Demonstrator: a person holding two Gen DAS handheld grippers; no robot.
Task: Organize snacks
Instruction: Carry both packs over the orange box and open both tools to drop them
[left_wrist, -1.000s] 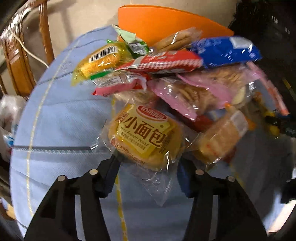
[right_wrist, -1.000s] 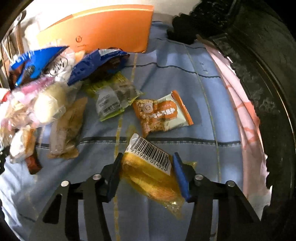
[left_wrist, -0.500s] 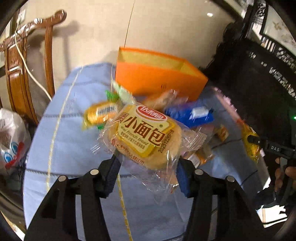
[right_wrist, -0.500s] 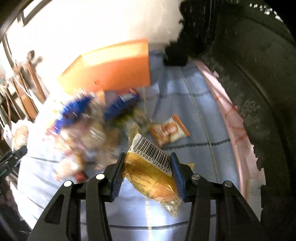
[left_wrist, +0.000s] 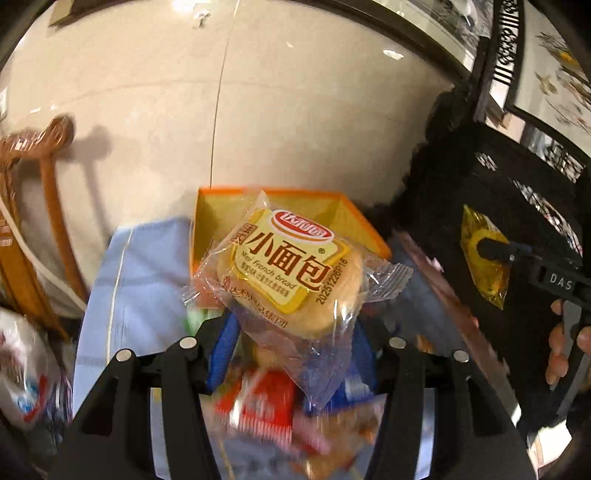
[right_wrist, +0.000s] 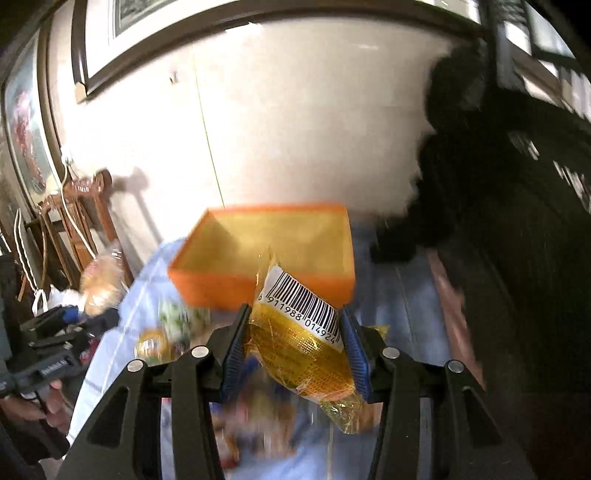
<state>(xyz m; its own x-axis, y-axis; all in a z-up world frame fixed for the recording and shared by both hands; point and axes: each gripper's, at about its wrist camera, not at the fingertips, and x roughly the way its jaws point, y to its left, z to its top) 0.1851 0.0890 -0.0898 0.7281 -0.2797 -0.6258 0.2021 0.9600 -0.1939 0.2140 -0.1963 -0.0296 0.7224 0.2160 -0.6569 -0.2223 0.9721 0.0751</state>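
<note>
Here the left gripper (left_wrist: 293, 332) has its jaws clamped on a clear-wrapped mini French bread bun (left_wrist: 291, 273), the blue pads pressing its lower sides while the yellow label with brown characters faces the camera. The bun is held in the air in front of the open orange box (left_wrist: 207, 218), whose yellow inside shows behind the wrapper. Below the jaws lies a blurred heap of snack packets (left_wrist: 266, 402), red, blue and pink, on the pale blue cloth (left_wrist: 140, 266) that covers the bench. The right gripper (right_wrist: 293, 350) has its jaws clamped on a gold foil packet (right_wrist: 299, 354) with a white barcode label at its upper end; one crinkled tail of the foil hangs below the pads. This packet too is up off the cloth, just in front of the near wall of the orange box (right_wrist: 221, 284). From the left wrist view the right gripper and its gold packet (left_wrist: 484, 258) show at the right against dark furniture, with the person's fingers (left_wrist: 557, 343) around the handle. From the right wrist view the bun (right_wrist: 101, 284) appears at the left, blurred, near a carved wooden chair (right_wrist: 88, 206) by the white wall.
</note>
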